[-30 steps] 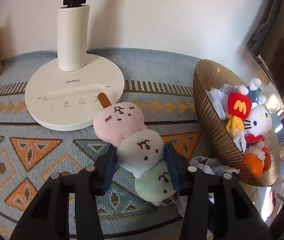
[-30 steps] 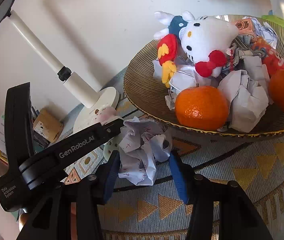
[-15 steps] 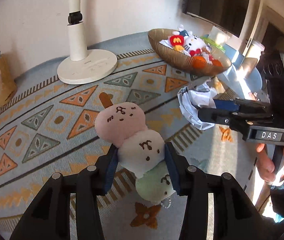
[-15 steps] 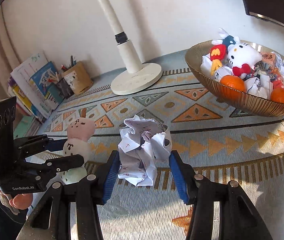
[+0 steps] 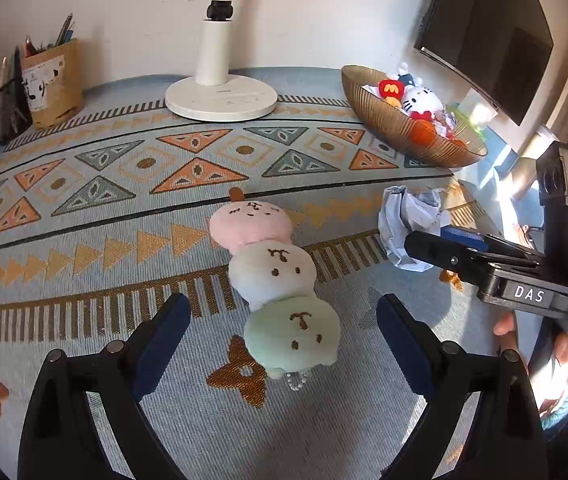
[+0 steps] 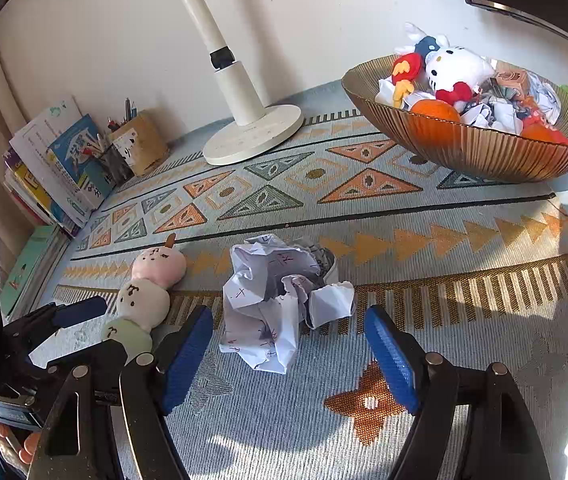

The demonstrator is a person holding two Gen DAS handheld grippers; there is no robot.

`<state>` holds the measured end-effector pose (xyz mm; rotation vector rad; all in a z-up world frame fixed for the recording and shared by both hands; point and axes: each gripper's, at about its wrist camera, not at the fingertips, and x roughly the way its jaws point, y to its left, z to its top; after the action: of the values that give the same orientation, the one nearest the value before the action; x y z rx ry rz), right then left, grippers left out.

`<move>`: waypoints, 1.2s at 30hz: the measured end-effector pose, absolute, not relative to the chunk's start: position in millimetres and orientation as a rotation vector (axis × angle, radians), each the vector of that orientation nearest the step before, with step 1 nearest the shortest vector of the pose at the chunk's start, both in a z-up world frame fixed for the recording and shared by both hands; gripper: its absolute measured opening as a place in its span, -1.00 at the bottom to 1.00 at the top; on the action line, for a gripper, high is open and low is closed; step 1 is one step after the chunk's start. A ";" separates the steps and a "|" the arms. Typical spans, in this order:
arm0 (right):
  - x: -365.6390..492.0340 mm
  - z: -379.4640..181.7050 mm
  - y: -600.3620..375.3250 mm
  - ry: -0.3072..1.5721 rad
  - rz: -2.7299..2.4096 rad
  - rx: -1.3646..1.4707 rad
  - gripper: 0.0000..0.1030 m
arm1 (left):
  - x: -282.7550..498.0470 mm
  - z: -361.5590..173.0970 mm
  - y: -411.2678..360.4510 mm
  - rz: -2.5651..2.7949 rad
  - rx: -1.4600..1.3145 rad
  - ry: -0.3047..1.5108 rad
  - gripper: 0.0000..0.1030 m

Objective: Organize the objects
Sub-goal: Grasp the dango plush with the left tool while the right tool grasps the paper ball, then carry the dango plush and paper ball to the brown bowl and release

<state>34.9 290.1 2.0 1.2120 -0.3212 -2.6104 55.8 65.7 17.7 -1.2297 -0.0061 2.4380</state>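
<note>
My left tongs (image 5: 281, 320) and right tongs (image 6: 288, 344) are opening; plush (image 5: 273, 276) and paper (image 6: 271, 296) lie free, well short of the full bowl (image 6: 484, 156); sorting remains.

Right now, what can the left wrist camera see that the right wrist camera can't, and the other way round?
Only the left wrist view shows the bead loop at the dumpling plush's green end. Only the right wrist view shows the leaning books. Both show the dumpling plush, crumpled paper, lamp base, bowl, and both hand-held grippers, left and right, jaws opening.
</note>
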 end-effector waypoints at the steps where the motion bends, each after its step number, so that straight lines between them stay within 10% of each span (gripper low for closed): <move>1: 34.8 1.9 287.2 -0.300 -2.617 1.217 0.51 | 55.5 15.8 71.3 2.459 -1.236 0.001 0.82; 10: 37.1 6.3 283.4 -0.232 -2.713 1.173 0.51 | 51.3 1.2 79.4 2.553 -1.258 0.029 0.00; 18: 26.2 3.5 287.2 -0.297 -2.709 1.226 0.51 | 52.3 2.3 76.5 2.577 -1.252 0.005 -0.10; 22: 32.4 8.6 278.6 -0.213 -2.731 1.157 -0.13 | 53.1 2.5 77.5 2.590 -1.247 0.016 -0.15; 36: 70.8 77.6 351.2 -0.324 -2.908 0.902 -0.13 | 49.6 65.6 115.9 2.569 -1.044 0.043 -0.18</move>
<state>70.8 351.2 77.6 0.9016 -0.3243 -2.9080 49.6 115.9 65.6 -1.0436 0.0435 2.5688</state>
